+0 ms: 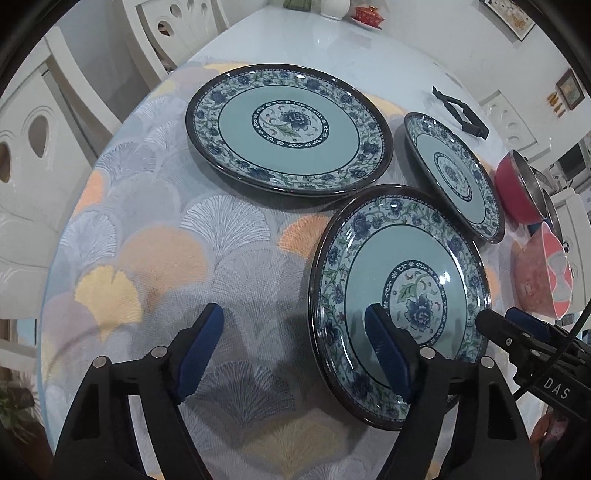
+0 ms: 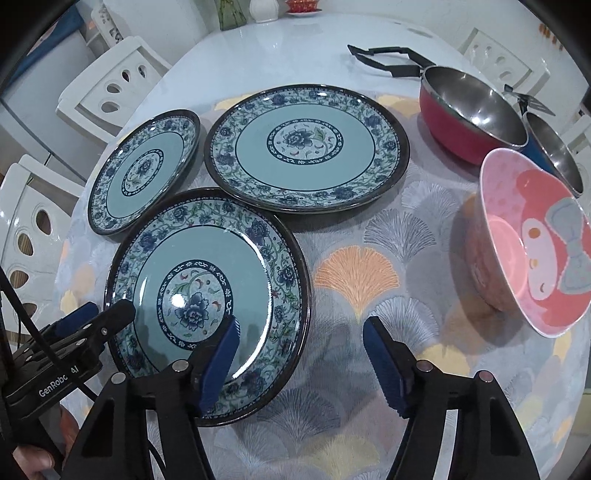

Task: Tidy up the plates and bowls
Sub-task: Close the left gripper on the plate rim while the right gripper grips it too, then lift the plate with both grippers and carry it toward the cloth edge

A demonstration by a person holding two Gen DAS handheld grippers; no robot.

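Three blue floral plates lie on the patterned cloth: a large plate (image 1: 288,129) (image 2: 306,147), a small plate (image 1: 454,177) (image 2: 144,166) and a near plate (image 1: 399,266) (image 2: 192,258). My left gripper (image 1: 293,308) stands open astride the near plate's left rim, one pad over the plate and one over the cloth. My right gripper (image 2: 302,320) stands open astride the same plate's right rim. No pad presses on the plate. A pink cartoon bowl (image 2: 524,251), a red bowl (image 2: 472,114) and a blue bowl (image 2: 554,155) stand to the right.
A black tong-like tool (image 2: 384,59) lies on the bare white table (image 2: 280,48) beyond the cloth. White chairs (image 2: 110,85) ring the table. A white vase (image 2: 263,9) and a small red dish (image 2: 301,7) stand at the far end.
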